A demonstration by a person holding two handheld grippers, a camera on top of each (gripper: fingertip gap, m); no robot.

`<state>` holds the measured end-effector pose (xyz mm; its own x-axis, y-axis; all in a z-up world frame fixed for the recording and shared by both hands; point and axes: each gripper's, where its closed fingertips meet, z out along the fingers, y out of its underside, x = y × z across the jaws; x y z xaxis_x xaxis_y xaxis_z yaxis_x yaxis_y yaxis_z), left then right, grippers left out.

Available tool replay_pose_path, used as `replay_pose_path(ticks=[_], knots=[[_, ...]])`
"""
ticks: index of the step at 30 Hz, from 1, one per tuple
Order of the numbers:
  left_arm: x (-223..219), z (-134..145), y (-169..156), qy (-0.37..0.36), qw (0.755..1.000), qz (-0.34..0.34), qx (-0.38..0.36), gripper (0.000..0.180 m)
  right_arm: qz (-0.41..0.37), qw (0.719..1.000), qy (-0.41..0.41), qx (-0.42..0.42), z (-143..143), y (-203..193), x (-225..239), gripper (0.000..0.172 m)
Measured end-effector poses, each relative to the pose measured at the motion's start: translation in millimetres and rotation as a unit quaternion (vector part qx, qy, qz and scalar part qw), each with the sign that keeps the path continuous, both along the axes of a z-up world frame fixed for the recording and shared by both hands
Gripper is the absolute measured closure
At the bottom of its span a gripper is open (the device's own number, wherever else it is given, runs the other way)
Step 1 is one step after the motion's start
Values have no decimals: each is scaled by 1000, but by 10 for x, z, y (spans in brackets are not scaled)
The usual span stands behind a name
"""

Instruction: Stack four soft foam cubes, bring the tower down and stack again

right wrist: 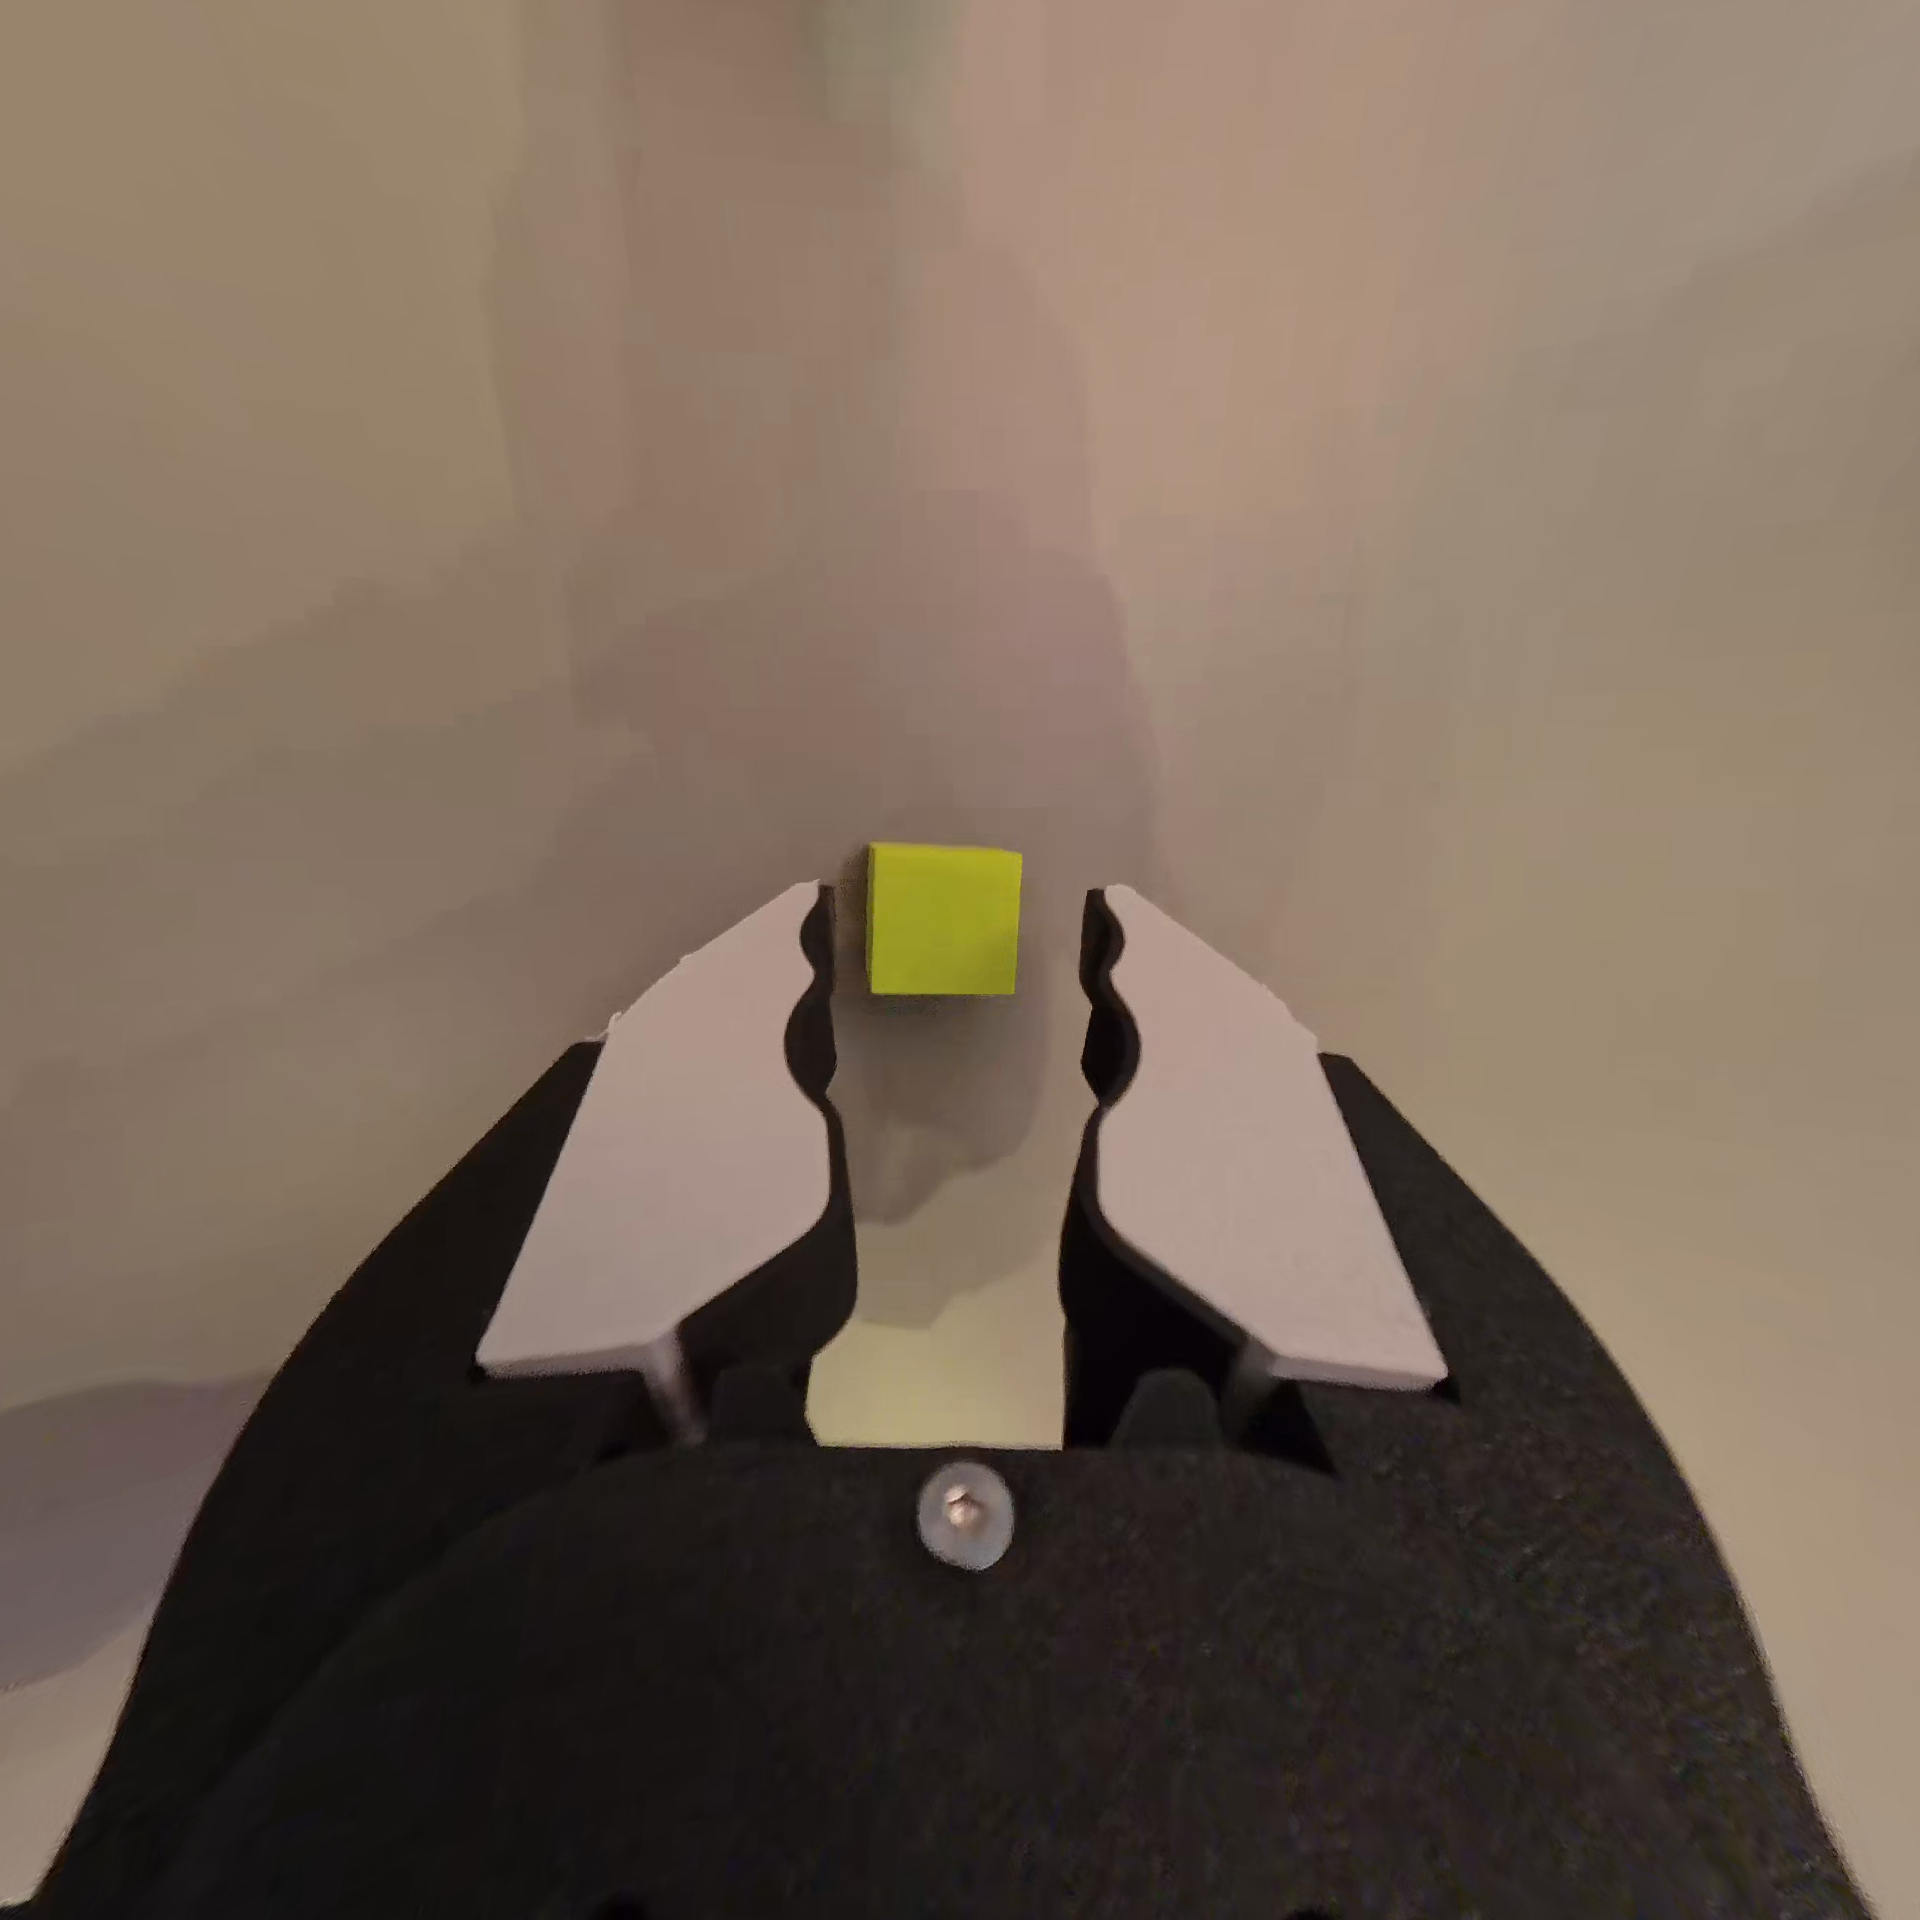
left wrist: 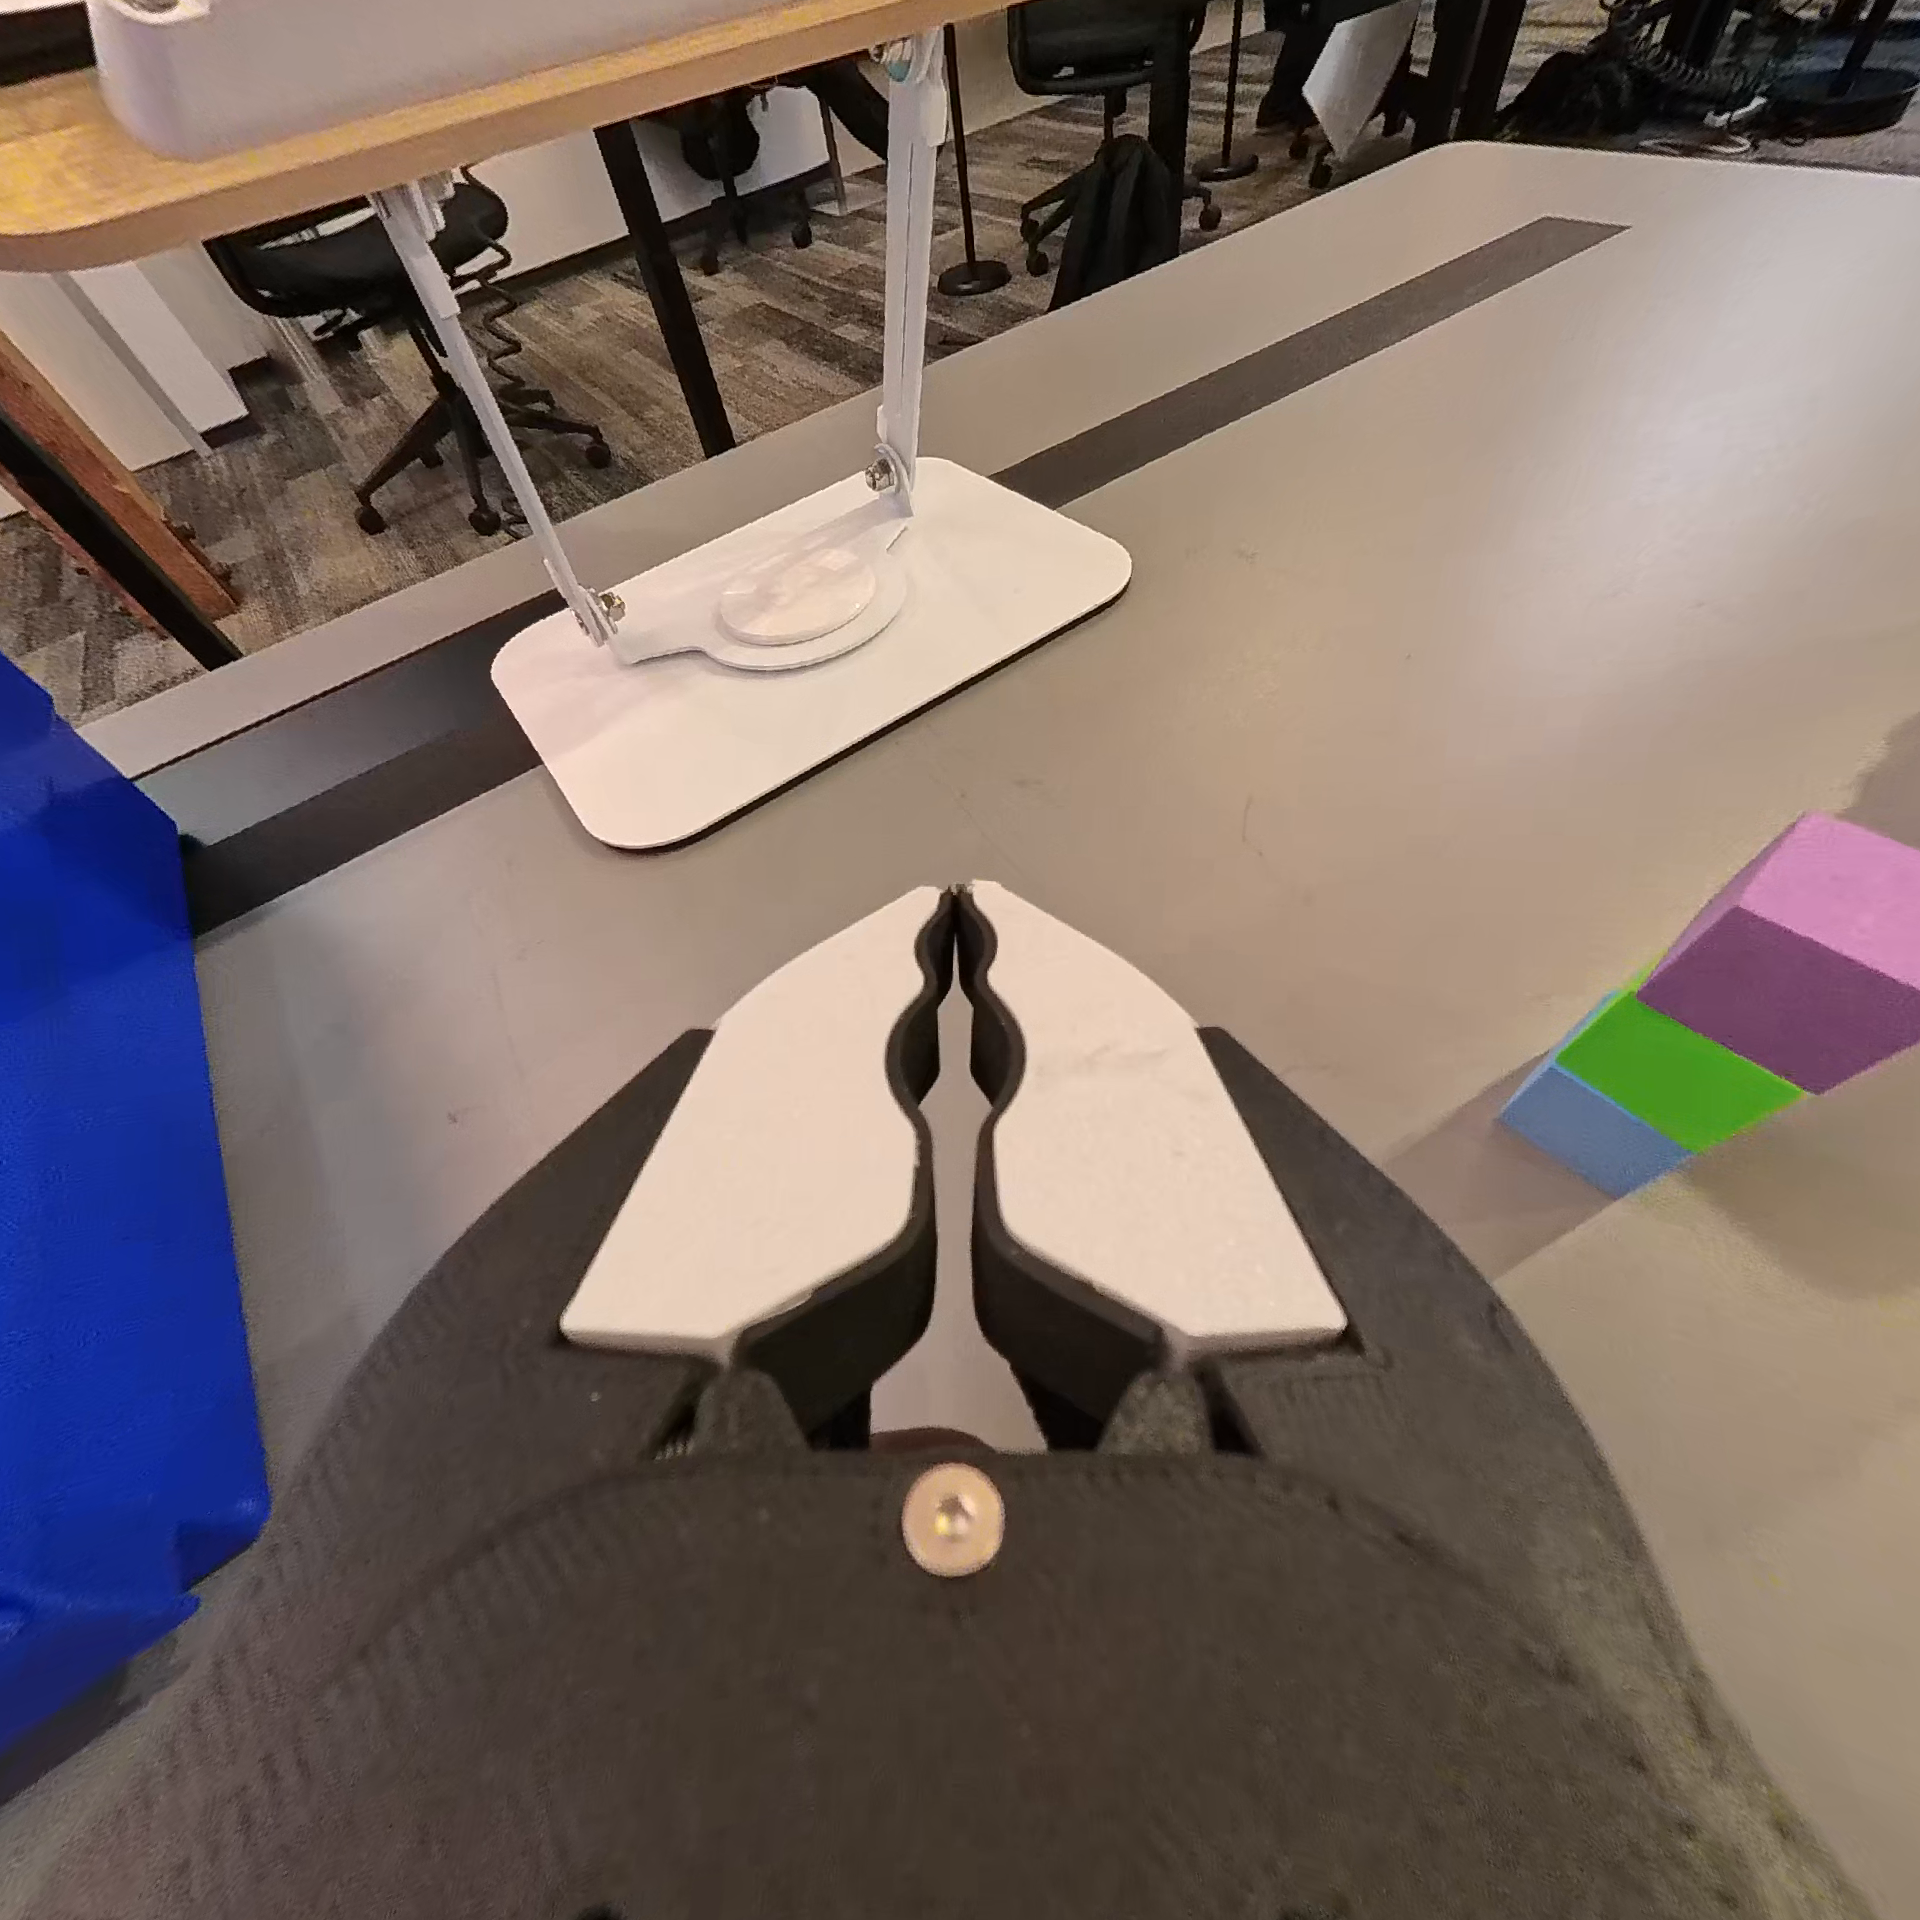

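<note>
The left gripper [left wrist: 956,891] hangs above a grey desk [left wrist: 1351,623], its two white fingers [left wrist: 831,1039] brought fully together at the tips with nothing between them. Toward the desk's right edge in this view, three foam cubes form a stack: a blue cube [left wrist: 1579,1127] at the bottom, a green cube [left wrist: 1673,1075] on it, and a purple cube [left wrist: 1808,987] on top, each set off a little from the one below. A white stand base [left wrist: 987,623] rests near the desk's far edge, beside a dark strip [left wrist: 1247,343] that runs across the surface. A blue object [left wrist: 94,1143] fills the left side of the view. The right gripper [right wrist: 951,940] points down at the desk, its fingers spread apart. A yellow-green cube [right wrist: 943,920] sits on the desk between the fingertips, with a visible gap on each side, so neither pad touches it.
</note>
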<state>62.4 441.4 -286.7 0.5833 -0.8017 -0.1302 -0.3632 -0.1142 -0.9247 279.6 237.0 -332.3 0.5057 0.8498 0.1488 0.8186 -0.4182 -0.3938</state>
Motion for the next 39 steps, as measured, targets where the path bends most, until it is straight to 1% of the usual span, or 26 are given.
replay_pose_path(ticks=[3, 5, 8, 11, 18, 22, 25, 30, 39], knots=[[1, 0, 0, 0, 1000, 0, 0, 180, -5, 1000, -3, -10, -58, -24, 56, 132], [2, -2, -1, 1, 1000, -1, 0, 180, -2, 1000, 1, -13, -81, -33, 54, 143], [-1, -1, 0, 0, 1000, 0, 0, 180, 2, 1000, 16, -7, -35, 1, -6, 144], [-2, 0, 1, -1, 1000, 0, -1, 180, 22, 999, 36, 15, 149, 92, -185, 144], [-4, 2, 1, -2, 1000, 0, -1, 180, 103, 991, 57, 62, 738, 413, -810, 144], [-5, 3, 0, -3, 1000, -1, -2, 180, 147, 986, 46, 67, 908, 583, -1153, 144], [-5, 4, 0, -4, 1000, -1, -3, 180, 171, 983, 31, 62, 937, 681, -1339, 144], [0, 8, -4, -6, 1000, -2, -4, 180, 195, 980, 16, 42, 879, 781, -1526, 144], [-2, 11, 2, -9, 1000, -2, -7, 180, 206, 978, 9, 20, 729, 827, -1617, 144]])
